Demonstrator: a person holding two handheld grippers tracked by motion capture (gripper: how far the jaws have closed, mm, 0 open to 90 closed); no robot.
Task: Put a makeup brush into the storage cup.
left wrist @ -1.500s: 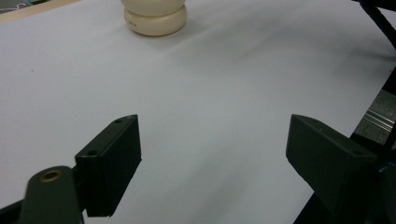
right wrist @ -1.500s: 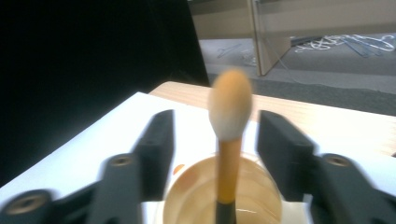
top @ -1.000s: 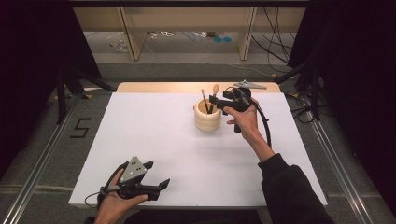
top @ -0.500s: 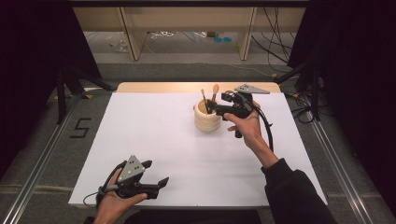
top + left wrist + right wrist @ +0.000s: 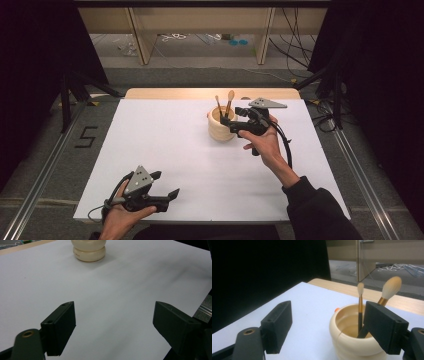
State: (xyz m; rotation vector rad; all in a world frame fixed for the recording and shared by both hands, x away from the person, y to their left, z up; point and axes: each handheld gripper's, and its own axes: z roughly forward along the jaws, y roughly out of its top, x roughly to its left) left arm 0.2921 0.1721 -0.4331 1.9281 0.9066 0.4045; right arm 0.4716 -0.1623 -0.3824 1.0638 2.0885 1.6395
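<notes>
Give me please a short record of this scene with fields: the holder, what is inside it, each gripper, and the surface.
holder: cream ribbed pot, upright, toward the far side of the board
contents: two makeup brushes, bristles up, leaning on the rim
right gripper: open, beside the pot, jaws empty
left gripper: open, empty, low over the near edge
surface: white board on a wooden table

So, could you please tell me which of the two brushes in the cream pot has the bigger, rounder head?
The brush leaning to the right: its pale head is wide and oval above a copper ferrule. The upright brush beside it in the pot has a slim, narrow tip.
</notes>
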